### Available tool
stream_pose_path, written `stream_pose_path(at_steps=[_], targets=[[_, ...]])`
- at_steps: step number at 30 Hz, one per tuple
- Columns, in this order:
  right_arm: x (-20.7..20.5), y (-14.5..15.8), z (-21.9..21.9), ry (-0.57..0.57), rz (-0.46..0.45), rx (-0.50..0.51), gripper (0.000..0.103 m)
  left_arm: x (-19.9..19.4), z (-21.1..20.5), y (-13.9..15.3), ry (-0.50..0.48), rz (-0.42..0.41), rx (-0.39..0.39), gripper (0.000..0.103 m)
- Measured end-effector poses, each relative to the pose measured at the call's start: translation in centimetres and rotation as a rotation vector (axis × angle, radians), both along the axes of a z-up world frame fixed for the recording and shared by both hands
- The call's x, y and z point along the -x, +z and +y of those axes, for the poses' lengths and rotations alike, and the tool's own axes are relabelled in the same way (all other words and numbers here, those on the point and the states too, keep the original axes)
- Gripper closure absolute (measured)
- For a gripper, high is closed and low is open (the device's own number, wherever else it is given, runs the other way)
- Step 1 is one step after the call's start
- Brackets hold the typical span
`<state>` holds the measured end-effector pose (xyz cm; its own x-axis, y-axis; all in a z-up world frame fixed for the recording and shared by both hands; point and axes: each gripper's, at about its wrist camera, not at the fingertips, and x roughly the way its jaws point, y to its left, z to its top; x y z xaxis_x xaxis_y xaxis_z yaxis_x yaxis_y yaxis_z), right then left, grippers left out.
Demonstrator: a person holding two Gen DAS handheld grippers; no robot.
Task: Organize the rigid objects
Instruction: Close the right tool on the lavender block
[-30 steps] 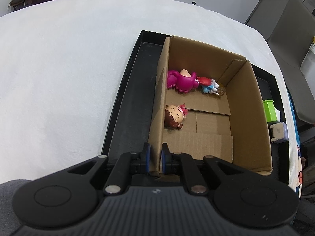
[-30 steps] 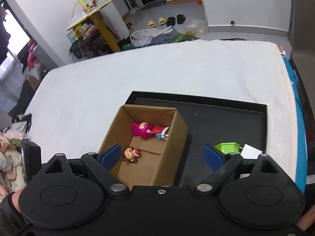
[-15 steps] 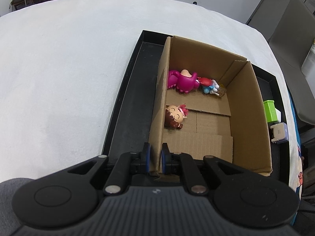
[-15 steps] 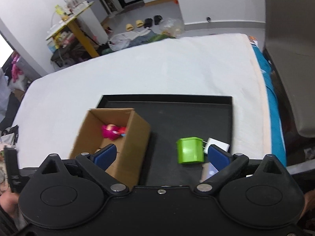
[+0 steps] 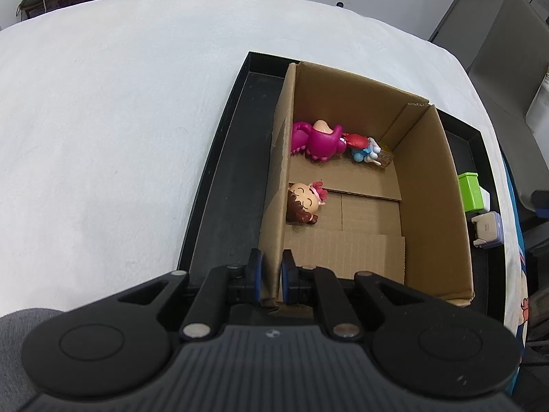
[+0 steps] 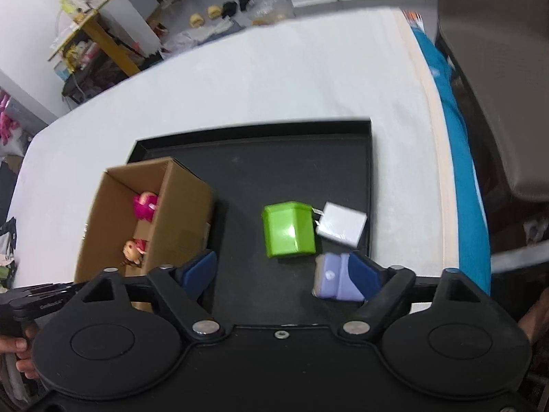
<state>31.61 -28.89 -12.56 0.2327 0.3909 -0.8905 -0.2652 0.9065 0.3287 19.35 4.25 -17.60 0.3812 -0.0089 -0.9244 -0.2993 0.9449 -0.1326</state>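
Note:
A cardboard box (image 5: 429, 185) stands on a black tray (image 5: 233, 158). My left gripper (image 5: 270, 276) is shut on the box's near left wall. Inside lie a magenta figure (image 5: 319, 140), a red-and-blue figure (image 5: 363, 147) and a brown-haired doll (image 5: 303, 202). In the right wrist view my right gripper (image 6: 283, 271) hangs over the tray floor, its jaws closing with nothing pressed between them. A green box (image 6: 288, 230) lies just ahead of it, a white block (image 6: 341, 227) to its right, and a lilac charger (image 6: 331, 276) by the right fingertip (image 6: 363, 271).
The tray (image 6: 343, 158) rests on a white cloth-covered table (image 5: 120, 120). A blue cloth (image 6: 456, 158) hangs off the table's right edge beside a grey chair (image 6: 497, 68). A hand (image 6: 17, 353) holds the left gripper's handle. Shoes and a yellow table stand on the floor beyond.
My right gripper has swung right and down from above the cardboard box to the green box and lilac charger, and its jaws have narrowed. The left gripper has kept still on the box wall.

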Motion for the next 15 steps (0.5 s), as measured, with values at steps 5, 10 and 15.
stream_pose_path(at_steps=[5, 10, 15], targets=[[-0.4, -1.6, -0.5, -0.01, 0.037, 0.006, 0.027, 0.1, 0.0, 0.0, 0.0, 0.001, 0.004, 0.093], [-0.9, -3.1, -0.8, -0.018, 0.068, 0.007, 0.032, 0.0, 0.1, -0.1, 0.0, 0.001, 0.009, 0.093], [-1.3, -4.9, -0.9, -0.033, 0.109, 0.026, 0.037, -0.1, 0.1, -0.1, 0.001, 0.002, 0.008, 0.093]])
